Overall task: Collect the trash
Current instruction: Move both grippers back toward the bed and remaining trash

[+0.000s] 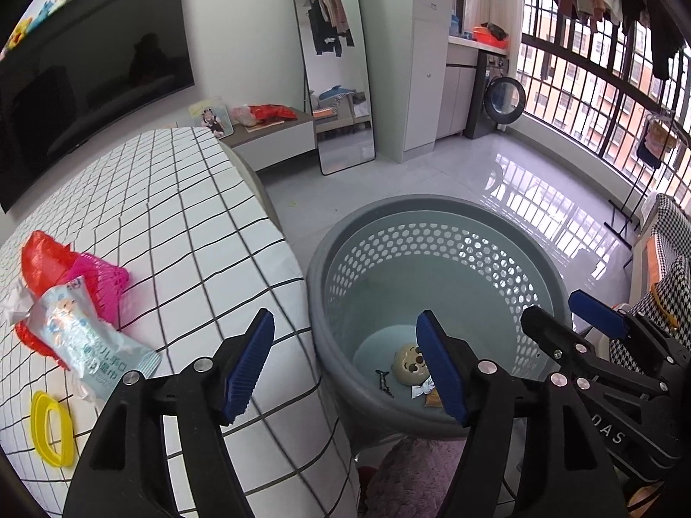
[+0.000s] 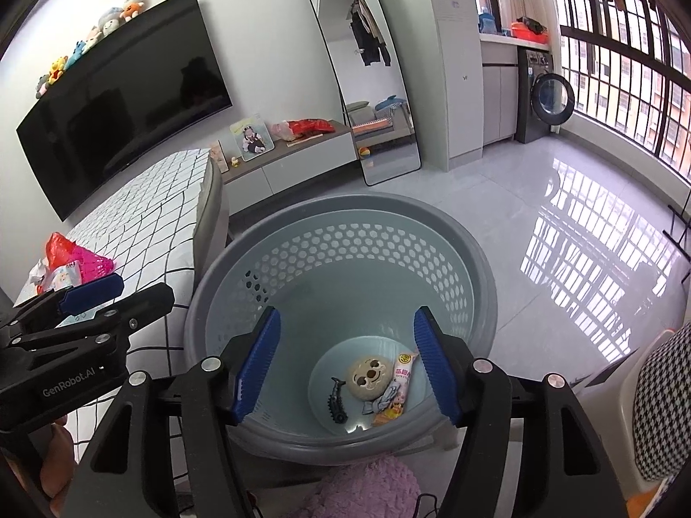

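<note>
A grey perforated basket [image 1: 436, 254] [image 2: 345, 250] stands on the floor beside the checked table [image 1: 172, 216]. In its bottom lie a round bear-face wrapper [image 2: 367, 377], a pink snack packet [image 2: 399, 388] and a small dark piece [image 2: 337, 401]. My right gripper [image 2: 345, 367] is open and empty above the basket; it also shows in the left wrist view [image 1: 557, 323]. My left gripper [image 1: 345, 371] is open and empty over the table's edge and the basket rim. On the table lie a red plastic bag [image 1: 43, 259], a pink net [image 1: 103, 289], a pale blue wipes packet [image 1: 86, 341] and a yellow ring [image 1: 52, 427].
A pink fluffy thing [image 2: 367, 487] lies below the basket. A houndstooth chair [image 2: 660, 401] stands at right. A TV [image 2: 125, 99], a low cabinet [image 2: 293, 151] and a leaning mirror [image 2: 367, 77] line the far wall. Glossy tiled floor [image 2: 540, 216] stretches to the barred windows.
</note>
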Demonstrator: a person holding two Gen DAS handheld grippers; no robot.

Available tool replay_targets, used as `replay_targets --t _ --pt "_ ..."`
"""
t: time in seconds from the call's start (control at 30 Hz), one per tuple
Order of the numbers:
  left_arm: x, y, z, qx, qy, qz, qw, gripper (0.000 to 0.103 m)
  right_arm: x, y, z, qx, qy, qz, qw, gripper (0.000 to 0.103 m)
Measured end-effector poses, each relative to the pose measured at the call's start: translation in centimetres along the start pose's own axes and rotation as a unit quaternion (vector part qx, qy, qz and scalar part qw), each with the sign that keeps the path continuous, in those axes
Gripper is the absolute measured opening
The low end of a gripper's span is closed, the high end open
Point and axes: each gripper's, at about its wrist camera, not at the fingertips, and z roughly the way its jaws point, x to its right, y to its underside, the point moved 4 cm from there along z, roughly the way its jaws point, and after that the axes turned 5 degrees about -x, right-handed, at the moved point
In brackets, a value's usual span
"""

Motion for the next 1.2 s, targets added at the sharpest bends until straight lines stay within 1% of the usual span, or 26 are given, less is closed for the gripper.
replay_targets --t 0.23,0.5,0.73,0.9,1.03,1.2 --pt "-1.8 0.8 -1.8 0.016 -0.005 -0.015 0.9998 0.068 -1.9 0.3 -2.5 0.03 0.008 -0.025 0.999 0.063" --pt "-3.8 2.3 -4.5 0.035 -0.007 -0.031 0.9989 0.068 -5.1 1.0 -5.8 0.064 0.016 -0.062 0.996 0.063" --pt "-6.4 3.9 -7.0 0.055 -0.014 -0.052 0.9971 0.069 -8.4 1.6 -9.6 0.106 0.017 -0.097 0.989 0.064" --pt "-8.5 5.4 -9.2 0.074 -0.026 -0.067 0.9947 0.069 -11.3 2.0 -12.0 0.14 0.016 -0.129 0.982 0.067" --pt "-10.4 6.6 -10.9 0.086 -0.036 -0.082 0.9923 0.069 -13.4 2.4 -12.8 0.153 0.004 -0.141 0.978 0.067" --pt "-13.1 8.2 -12.3 0.09 -0.055 -0.104 0.9889 0.07 -16.3 3.3 -12.9 0.155 -0.019 -0.159 0.975 0.067"
